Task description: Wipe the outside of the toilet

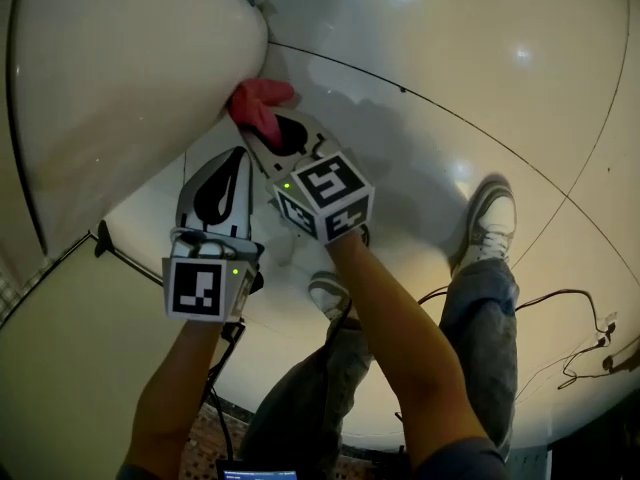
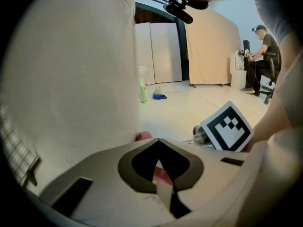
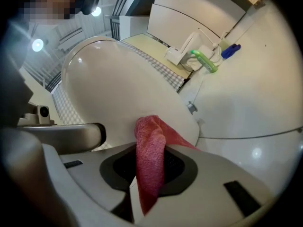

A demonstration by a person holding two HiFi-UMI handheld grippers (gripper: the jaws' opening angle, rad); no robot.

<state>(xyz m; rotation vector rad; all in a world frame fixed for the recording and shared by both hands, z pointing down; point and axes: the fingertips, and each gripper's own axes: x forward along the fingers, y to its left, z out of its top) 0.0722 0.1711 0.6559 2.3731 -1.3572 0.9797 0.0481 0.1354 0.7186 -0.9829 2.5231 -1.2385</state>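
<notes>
White floor [image 1: 450, 68] surrounds the toilet [image 1: 120, 78], its side touched by the pink cloth [image 1: 258, 101] clenched in the right hand-held gripper [image 1: 262, 136].

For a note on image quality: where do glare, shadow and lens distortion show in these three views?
Head view: bright glints on the glossy floor, and its straight joints bend into arcs. Left gripper view: black vignette corners, with the toilet softly lit. Right gripper view: a lamp flares at upper left, and the red cloth is sharp.

From the head we look steeply down; both gripper views sit close against the toilet [image 1: 120, 88], which all three share.
</notes>
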